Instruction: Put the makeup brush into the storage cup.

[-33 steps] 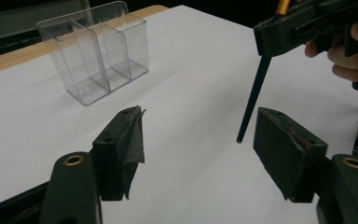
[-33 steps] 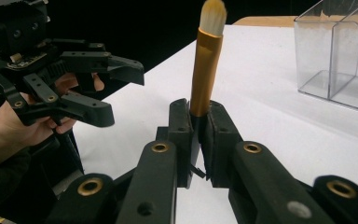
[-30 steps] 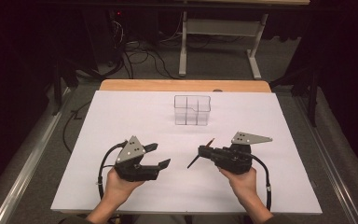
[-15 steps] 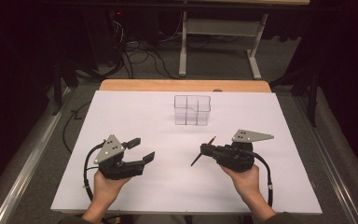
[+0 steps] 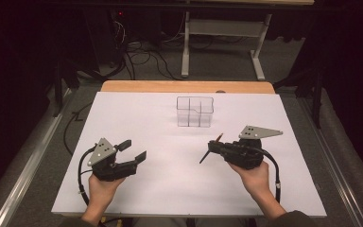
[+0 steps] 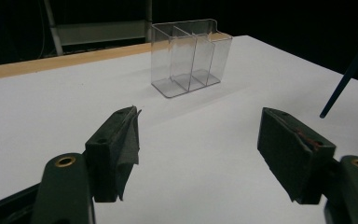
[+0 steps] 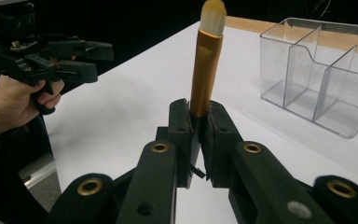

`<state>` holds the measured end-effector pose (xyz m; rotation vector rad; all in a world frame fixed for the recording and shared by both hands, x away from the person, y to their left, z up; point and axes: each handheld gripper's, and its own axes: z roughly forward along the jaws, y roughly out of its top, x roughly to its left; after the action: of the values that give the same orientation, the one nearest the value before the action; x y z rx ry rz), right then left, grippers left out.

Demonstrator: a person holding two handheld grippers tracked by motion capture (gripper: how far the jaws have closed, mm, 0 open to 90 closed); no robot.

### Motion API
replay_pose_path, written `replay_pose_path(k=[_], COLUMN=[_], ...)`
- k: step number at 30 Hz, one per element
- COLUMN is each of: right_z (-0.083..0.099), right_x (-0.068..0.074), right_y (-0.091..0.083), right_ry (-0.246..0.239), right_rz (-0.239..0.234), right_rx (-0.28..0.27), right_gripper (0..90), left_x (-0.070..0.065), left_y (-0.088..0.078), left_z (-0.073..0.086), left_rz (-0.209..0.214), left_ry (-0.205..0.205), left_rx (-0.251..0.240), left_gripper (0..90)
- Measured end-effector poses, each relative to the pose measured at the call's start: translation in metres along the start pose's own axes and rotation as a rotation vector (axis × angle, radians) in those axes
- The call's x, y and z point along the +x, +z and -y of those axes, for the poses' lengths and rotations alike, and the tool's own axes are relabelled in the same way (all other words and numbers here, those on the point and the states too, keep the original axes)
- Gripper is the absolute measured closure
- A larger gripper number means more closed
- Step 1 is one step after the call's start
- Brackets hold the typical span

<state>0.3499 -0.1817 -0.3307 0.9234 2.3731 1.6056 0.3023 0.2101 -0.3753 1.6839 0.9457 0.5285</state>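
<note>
A white surface [image 5: 170, 189] stands in a dark room, with a clear organizer [image 5: 195, 111] toward its far edge. The right gripper [image 7: 199, 135] is clenched on a makeup brush [image 7: 206, 60] — bristles up, probably meant for one compartment. The left gripper [image 5: 131, 150] is released and empty, well apart — nothing blocks the way.
</note>
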Motion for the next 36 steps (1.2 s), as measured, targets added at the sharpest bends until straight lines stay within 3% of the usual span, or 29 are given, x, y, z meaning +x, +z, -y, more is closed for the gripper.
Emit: replay_pose_path(k=[19,36], right_z=[-0.02,-0.037], right_x=[-0.012,-0.027], right_y=[-0.008,-0.007], right_ry=[-0.043,-0.035], right_rz=[0.083,0.146], right_rx=[0.021,0.02], right_gripper=[84.6,84.6], left_x=[0.004,0.004], left_y=[0.004,0.004], left_z=[0.003,0.004], left_rz=[-0.028,-0.038], left_ry=[-0.009,-0.01], left_rx=[0.008,0.006], left_gripper=[28.5,28.0])
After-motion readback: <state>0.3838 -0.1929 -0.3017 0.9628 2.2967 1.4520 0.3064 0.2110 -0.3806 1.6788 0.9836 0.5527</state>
